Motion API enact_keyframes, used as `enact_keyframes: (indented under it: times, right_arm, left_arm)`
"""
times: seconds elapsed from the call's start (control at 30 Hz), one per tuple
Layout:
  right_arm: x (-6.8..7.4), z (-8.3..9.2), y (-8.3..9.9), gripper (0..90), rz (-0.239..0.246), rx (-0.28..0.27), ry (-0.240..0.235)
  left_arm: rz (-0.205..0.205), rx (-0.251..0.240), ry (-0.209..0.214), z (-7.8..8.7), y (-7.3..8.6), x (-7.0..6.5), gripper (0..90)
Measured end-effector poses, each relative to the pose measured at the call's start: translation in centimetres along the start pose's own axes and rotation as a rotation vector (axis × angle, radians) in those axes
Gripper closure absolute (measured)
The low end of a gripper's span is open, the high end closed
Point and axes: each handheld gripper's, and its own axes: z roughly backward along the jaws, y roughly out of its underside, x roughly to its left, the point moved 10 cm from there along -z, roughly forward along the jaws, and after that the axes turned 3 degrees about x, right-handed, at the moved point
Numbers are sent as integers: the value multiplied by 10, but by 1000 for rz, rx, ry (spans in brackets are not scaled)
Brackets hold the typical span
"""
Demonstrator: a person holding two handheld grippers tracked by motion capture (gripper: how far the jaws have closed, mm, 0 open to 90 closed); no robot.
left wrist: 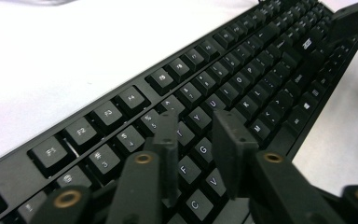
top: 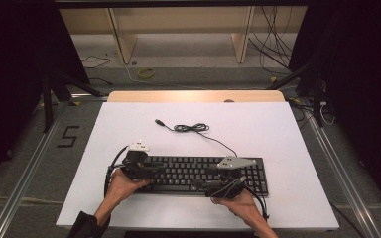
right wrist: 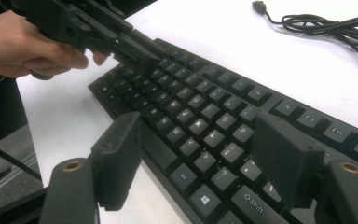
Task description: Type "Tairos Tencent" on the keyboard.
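Both tongs point(top: 151, 171) point(top: 213, 184) apart over the keyboard point(top: 198, 173) (long axis left-right across the table point(top: 278, 144), cable end rearward).

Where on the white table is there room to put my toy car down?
The white table is bare on the far left, beyond the keyboard and left of the coiled cable. The strip right of the keyboard is also free. The near edge is crowded: both hands and their tools sit over the keyboard.

Light is bright and even on the white table point(top: 278, 134); dark surroundings. Near each gripper's jaws, the keyboard point(left wrist: 242, 79) looks slightly blurred.
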Motion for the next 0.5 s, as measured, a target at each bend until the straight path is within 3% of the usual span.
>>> enact_keyframes:
  times: [0.33, 0.5]
  right_arm:
    - [-2, 6, 1, 340, -8, -7, 3]
    - [-2, 8, 2, 340, -11, -9, 5]
  left_arm:
    - [-24, 54, -20, -13, 0, 3, 880]
    - [-29, 58, -17, -18, -1, 4, 890]
